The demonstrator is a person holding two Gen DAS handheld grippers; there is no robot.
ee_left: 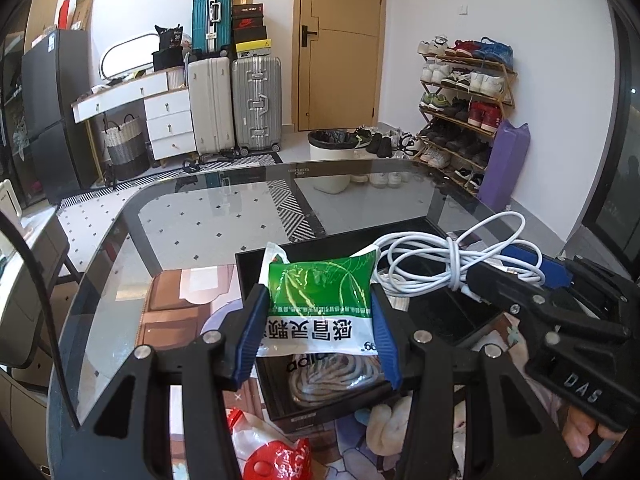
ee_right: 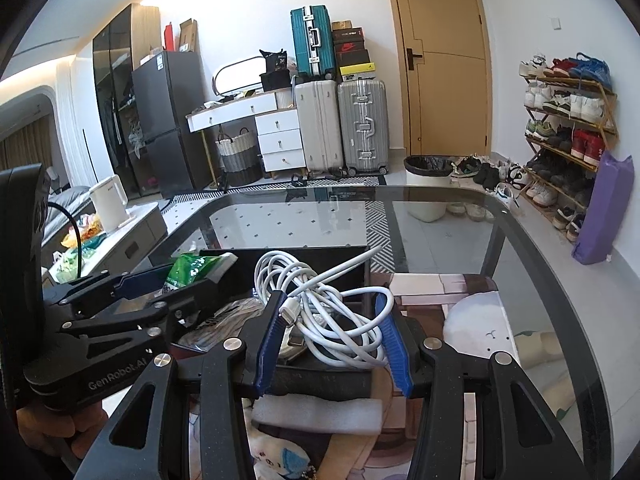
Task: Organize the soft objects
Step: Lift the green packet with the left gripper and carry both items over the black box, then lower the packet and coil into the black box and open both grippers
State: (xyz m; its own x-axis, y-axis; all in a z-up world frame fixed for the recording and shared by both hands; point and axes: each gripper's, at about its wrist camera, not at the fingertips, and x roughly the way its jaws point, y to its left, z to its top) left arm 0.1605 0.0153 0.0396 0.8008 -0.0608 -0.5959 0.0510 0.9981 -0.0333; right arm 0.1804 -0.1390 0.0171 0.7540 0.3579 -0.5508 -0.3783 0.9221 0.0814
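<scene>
While left tool grips green sachet, "adidas" shows below.

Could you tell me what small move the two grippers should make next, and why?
Probably lower both and release: the left gripper holds the green packet and the right gripper holds the white cable, each already above the open black box.

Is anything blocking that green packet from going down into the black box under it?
Nothing solid. The left claw holds the green packet right above the black box, which is open. A bagged grey rope already lies inside beneath it, and the right claw holds the white cable over the box's other side.
</scene>
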